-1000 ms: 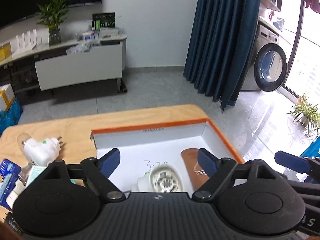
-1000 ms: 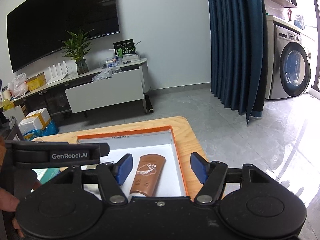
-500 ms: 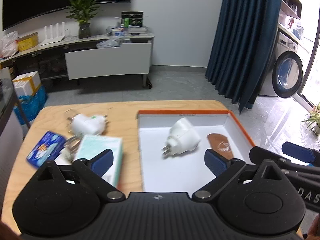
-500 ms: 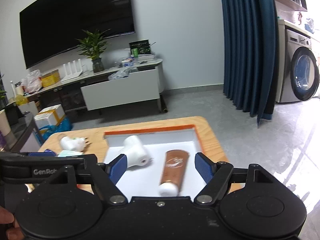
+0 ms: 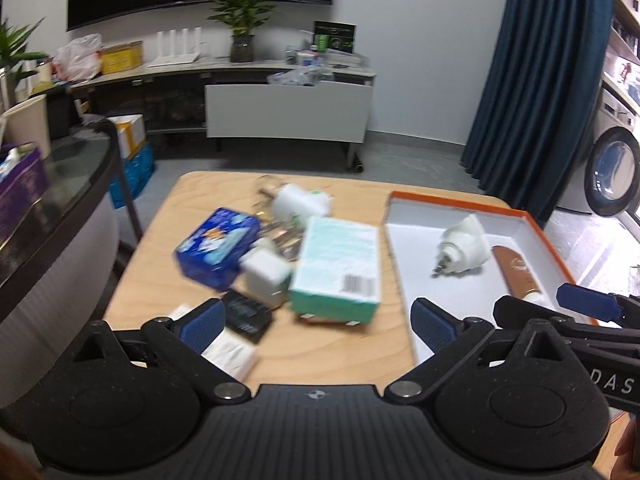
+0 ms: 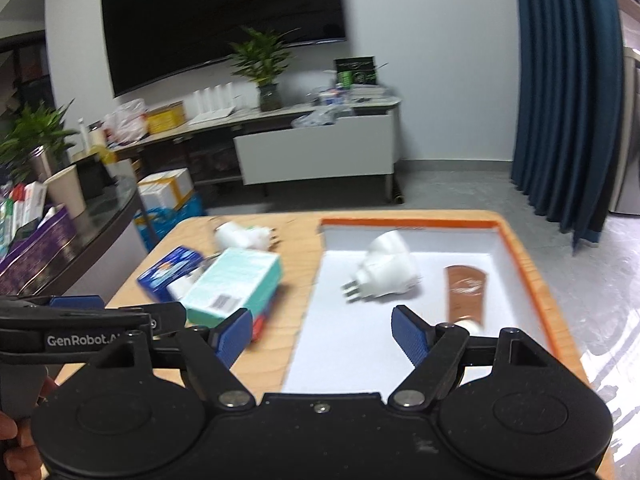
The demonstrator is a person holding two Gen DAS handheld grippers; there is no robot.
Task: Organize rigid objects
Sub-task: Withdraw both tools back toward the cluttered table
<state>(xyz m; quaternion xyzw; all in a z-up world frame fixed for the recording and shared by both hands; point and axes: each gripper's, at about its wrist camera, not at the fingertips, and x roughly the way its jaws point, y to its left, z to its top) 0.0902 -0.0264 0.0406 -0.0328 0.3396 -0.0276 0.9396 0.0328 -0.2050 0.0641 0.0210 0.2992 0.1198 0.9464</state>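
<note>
Left wrist view: left gripper (image 5: 316, 320), spread wide and empty, above the light wooden bench (image 5: 160, 240). Ahead of it, unsorted: teal cardboard box (image 5: 338, 264), blue printed packet (image 5: 218, 248), white cube charger (image 5: 267, 276). Ahead-right, orange-rimmed white tray (image 5: 536, 232) holds sorted items: white plug adapter (image 5: 464, 248), brown tube (image 5: 514, 270).

Right wrist view: right gripper (image 6: 322, 334), likewise spread and empty, at the tray's near edge. Living room beyond; blue curtain (image 6: 568, 92).

We've pulled the left gripper (image 5: 316, 322) back off the white plug (image 5: 462, 250), now lying loose in the tray (image 5: 536, 224), jaws wider.
</note>
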